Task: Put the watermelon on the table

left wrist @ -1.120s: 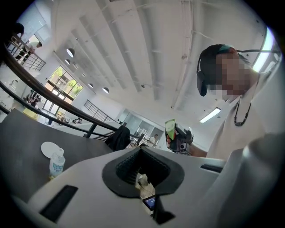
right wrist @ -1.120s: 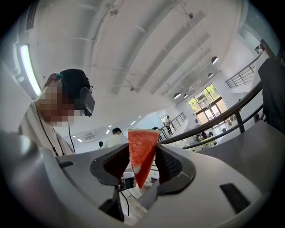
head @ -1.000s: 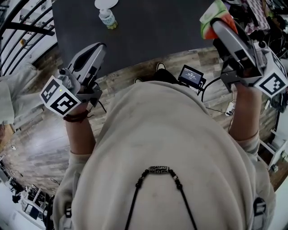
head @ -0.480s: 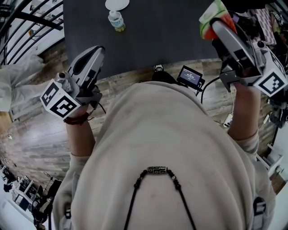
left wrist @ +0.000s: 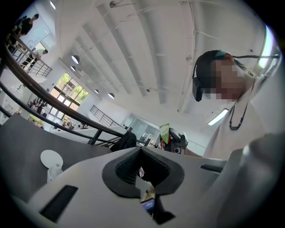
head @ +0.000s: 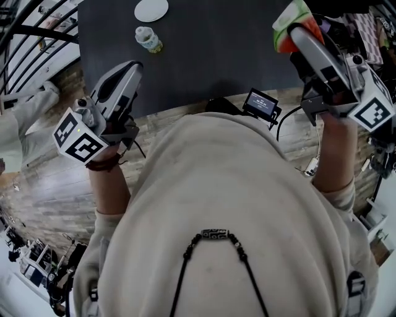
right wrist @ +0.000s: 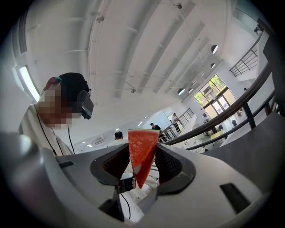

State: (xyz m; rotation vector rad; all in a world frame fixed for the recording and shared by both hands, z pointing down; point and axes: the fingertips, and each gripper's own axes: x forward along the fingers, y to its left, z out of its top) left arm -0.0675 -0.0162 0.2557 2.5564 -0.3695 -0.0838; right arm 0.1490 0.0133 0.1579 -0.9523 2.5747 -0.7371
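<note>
A red wedge of watermelon (head: 289,25) with a green rind is clamped in my right gripper (head: 296,36), held up over the right part of the dark grey table (head: 216,43). In the right gripper view the slice (right wrist: 142,147) stands point down between the two black pads of that gripper (right wrist: 141,162). My left gripper (head: 132,67) hovers at the table's near edge on the left. Its jaws (left wrist: 141,150) meet at the tips with nothing in them. The left gripper view also catches the slice (left wrist: 164,132) off to the right.
A small plastic bottle (head: 148,39) and a white plate (head: 151,9) sit on the far left of the table. A small device with a lit screen (head: 261,104) and cables lie by the person's body. Black railings (head: 31,31) run along the left; clutter crowds the right.
The left gripper has risen slightly. The right gripper keeps its hold on the slice in about the same place. The bottle and plate shifted in the head view as the camera moved.
</note>
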